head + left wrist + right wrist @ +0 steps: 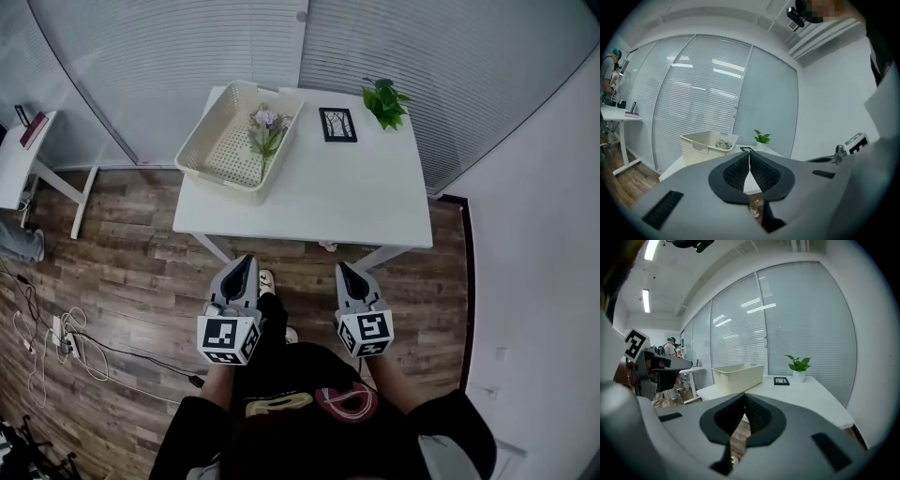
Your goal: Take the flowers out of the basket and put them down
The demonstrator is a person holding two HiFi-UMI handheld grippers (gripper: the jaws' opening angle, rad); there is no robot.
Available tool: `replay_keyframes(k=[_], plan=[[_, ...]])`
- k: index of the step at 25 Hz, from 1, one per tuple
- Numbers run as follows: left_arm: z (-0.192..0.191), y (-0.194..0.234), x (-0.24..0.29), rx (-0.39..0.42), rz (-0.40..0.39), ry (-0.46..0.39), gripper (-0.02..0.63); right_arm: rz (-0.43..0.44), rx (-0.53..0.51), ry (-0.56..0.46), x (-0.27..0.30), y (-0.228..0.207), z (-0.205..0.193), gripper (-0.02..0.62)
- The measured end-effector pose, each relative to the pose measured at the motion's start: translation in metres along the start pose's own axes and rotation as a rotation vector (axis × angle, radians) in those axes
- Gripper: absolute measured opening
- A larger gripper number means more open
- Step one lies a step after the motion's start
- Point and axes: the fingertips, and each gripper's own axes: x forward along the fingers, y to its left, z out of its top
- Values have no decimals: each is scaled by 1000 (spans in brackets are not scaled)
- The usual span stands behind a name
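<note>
On the white counter (pixel 347 197), the flowers (pixel 266 127) lie inside the basket (pixel 208 142); short of it, the left tongs (pixel 248 262) and right tongs (pixel 343 269) are both closed, holding nothing.

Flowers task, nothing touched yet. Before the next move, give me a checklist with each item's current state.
1. Flowers lie in the basket: ok.
2. Left gripper empty, jaws together: ok.
3. Right gripper empty, jaws together: ok.
4. Bare table beside the basket for setting the flowers down: ok.
5. Grippers over the table: not ok, both are short of its near edge.
6. Stems free of the basket's holes: cannot tell.
</note>
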Motion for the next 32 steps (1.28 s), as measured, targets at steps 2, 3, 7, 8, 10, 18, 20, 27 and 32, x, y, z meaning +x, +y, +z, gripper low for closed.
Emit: replay_keyframes(k=[2,3,7,8,10,18,20,27,32], plan=[[1,17,19,7,10,23,18,-19,-4,4,11,-9,5,11],[3,25,28,3,17,30,18,-29,-9,6,16,-14,9,11],[31,57,68,3,57,-2,18,-67,-38,2,45,-37,28,11],[40,64,80,7,67,-14,20,-78,-38,-2,54,-43,33,11],[54,75,103,21,69,-27,20,-96,-34,-6,72,-53,42,11],[96,108,185,84,-6,-4,20,-158,-20,-8,128,-74,69,11],[98,119,201,76,19,40,20,-160,-12,-13,138,-78,72,11],[108,140,241,36,15,83,20,-183,28,-34,166,-83,76,11],[108,149,270,-6,5,135,171,-217,67,-28,174,-90,72,11]])
